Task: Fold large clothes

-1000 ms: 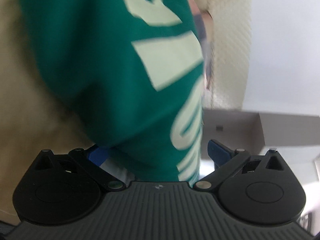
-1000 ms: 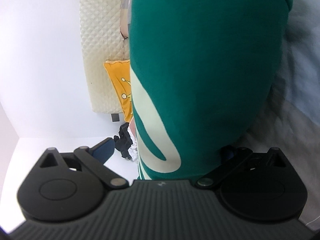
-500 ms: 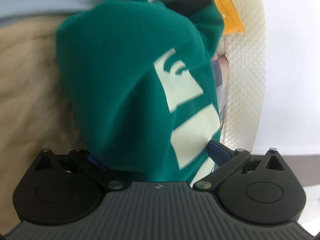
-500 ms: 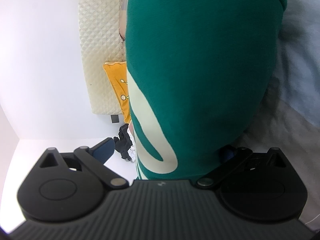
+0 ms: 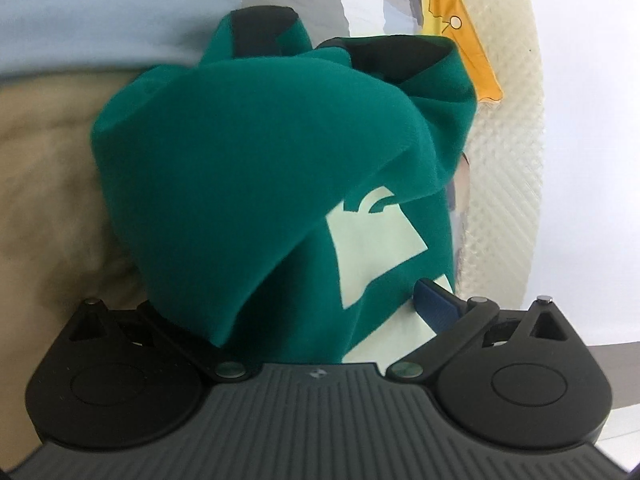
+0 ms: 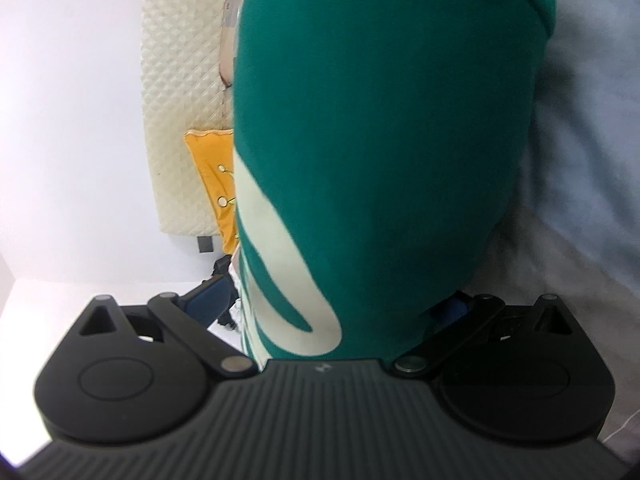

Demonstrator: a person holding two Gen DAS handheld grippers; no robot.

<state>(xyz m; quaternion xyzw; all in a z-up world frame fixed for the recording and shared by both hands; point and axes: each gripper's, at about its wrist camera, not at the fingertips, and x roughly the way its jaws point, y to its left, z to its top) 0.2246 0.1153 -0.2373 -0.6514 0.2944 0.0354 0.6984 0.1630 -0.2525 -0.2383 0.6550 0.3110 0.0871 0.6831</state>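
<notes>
Left wrist view, from the left: tan fabric (image 5: 48, 200) along the left side, pale blue cloth (image 5: 112, 8) above it. Centre: green sweatshirt (image 5: 248, 168) bunched in a rounded hump right in front of the left gripper (image 5: 304, 312), reaching down between its fingers and covering the left one. Pale printed shapes (image 5: 372, 256) on the sweatshirt's lower right, partly under a fold. Dark lining inside two openings at the top of the hump. Blue pad of the right finger (image 5: 436, 304) pressed against the cloth. Left gripper clenched on the sweatshirt, fabric filling the gap between the fingers. Further right: orange cushion (image 5: 460, 32) at the top, a cream quilted panel (image 5: 504, 160) down the side, then a white wall (image 5: 592, 120).

Right wrist view, from the left: white wall (image 6: 68, 120), cream quilted panel (image 6: 184, 100), orange cushion (image 6: 212, 184) low against it, a small dark heap (image 6: 224, 272) beneath, too small to identify. Blue pad of the left finger (image 6: 208, 300) touching the cloth edge. Centre: the sweatshirt (image 6: 380, 140) stretched tall and taut straight up from the right gripper (image 6: 336, 312), a broad cream printed curve (image 6: 280, 280) along its lower left. Right finger's pad mostly hidden under the fabric. Right gripper closed on the sweatshirt, cloth pinched between the fingers. Far right: grey bedding (image 6: 580, 160), rumpled, behind the sweatshirt.
</notes>
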